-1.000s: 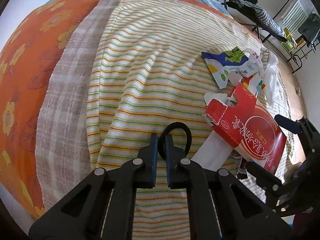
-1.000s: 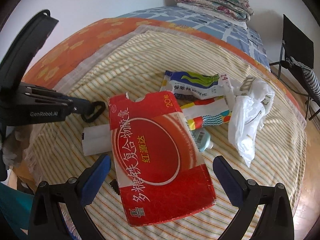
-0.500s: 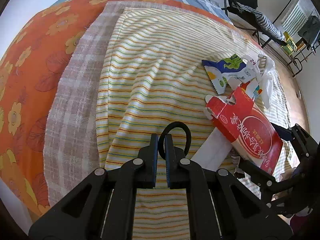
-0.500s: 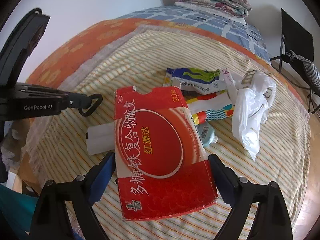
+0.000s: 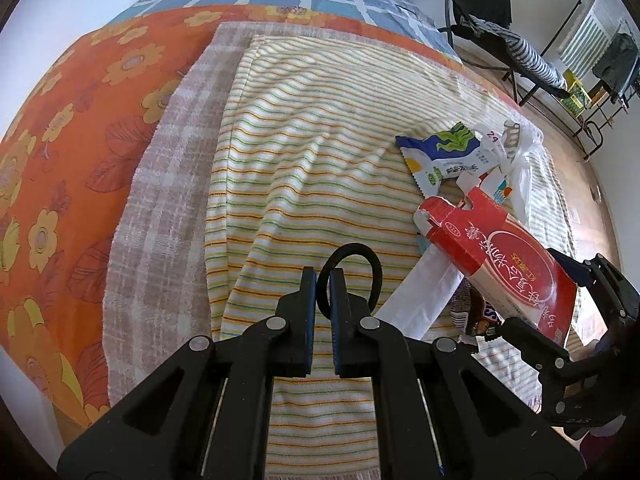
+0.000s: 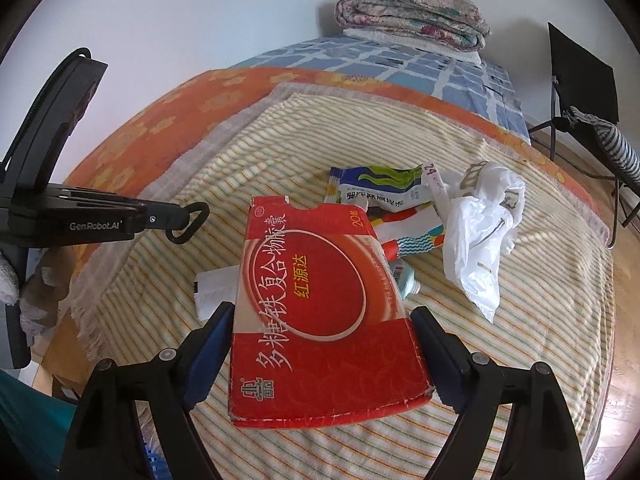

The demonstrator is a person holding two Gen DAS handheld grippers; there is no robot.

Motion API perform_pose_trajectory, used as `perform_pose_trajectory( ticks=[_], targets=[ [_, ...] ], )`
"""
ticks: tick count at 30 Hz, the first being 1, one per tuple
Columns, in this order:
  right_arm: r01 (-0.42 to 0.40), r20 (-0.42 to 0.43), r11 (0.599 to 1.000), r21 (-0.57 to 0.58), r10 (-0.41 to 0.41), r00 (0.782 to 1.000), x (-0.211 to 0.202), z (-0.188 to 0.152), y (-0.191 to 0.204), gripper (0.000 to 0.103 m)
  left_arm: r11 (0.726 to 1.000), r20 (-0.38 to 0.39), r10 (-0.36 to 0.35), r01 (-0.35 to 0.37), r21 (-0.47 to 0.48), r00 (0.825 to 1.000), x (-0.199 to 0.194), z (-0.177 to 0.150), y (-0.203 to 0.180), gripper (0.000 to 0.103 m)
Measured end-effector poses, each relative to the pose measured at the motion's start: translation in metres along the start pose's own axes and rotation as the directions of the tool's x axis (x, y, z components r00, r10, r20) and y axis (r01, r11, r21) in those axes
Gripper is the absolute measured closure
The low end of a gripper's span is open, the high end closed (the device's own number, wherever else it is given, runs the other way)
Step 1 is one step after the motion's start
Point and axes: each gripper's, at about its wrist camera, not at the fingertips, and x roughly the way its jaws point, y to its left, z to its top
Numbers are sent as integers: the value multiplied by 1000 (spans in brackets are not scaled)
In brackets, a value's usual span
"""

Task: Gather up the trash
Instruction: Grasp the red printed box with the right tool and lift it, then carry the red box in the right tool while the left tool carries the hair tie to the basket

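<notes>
A flat red box (image 6: 320, 308) with Chinese lettering sits between my right gripper's (image 6: 322, 340) blue pads, which are closed against its two sides; it also shows in the left wrist view (image 5: 508, 264). My left gripper (image 5: 322, 280) is shut on a black ring (image 5: 354, 276) and hovers over the striped towel (image 5: 304, 168), left of the box. Behind the box lie a blue-green snack wrapper (image 6: 380, 188), a colourful wrapper (image 6: 416, 232), a crumpled white plastic bag (image 6: 480, 240), a small teal tube (image 6: 404, 280) and a white packet (image 6: 212, 288).
The towel lies on a bed with an orange flowered sheet (image 5: 72, 128) and a blue checked cover (image 6: 384, 64). A folded quilt (image 6: 412, 20) sits at the head. A dark chair (image 6: 580, 80) and racks (image 5: 580, 60) stand right of the bed.
My right gripper has moved forward and narrowed its fingers onto the red box's sides. My left gripper, still holding the ring, has lifted and drawn back slightly.
</notes>
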Motion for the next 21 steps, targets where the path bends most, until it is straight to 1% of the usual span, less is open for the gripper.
perform_pose_trajectory(
  ticks=[5, 10, 15, 21],
  targets=[
    [9, 27, 1000, -12, -9, 1000, -9, 0, 3, 15, 1000, 9, -3, 3, 4, 1000, -5, 0, -2, 99],
    [6, 59, 1000, -15, -5, 998, -26, -3, 6, 15, 1000, 22, -16, 16, 2, 1000, -13, -2, 0, 99],
    [-10, 82, 1000, -19, 12, 997, -47, -14, 11, 15, 1000, 38, -30, 30, 10, 999, -28, -10, 0, 99],
    [-35, 114, 999, -22, 38, 993, -77, -28, 19, 15, 998, 61, -49, 47, 40, 997, -50, -29, -6, 99]
  ],
)
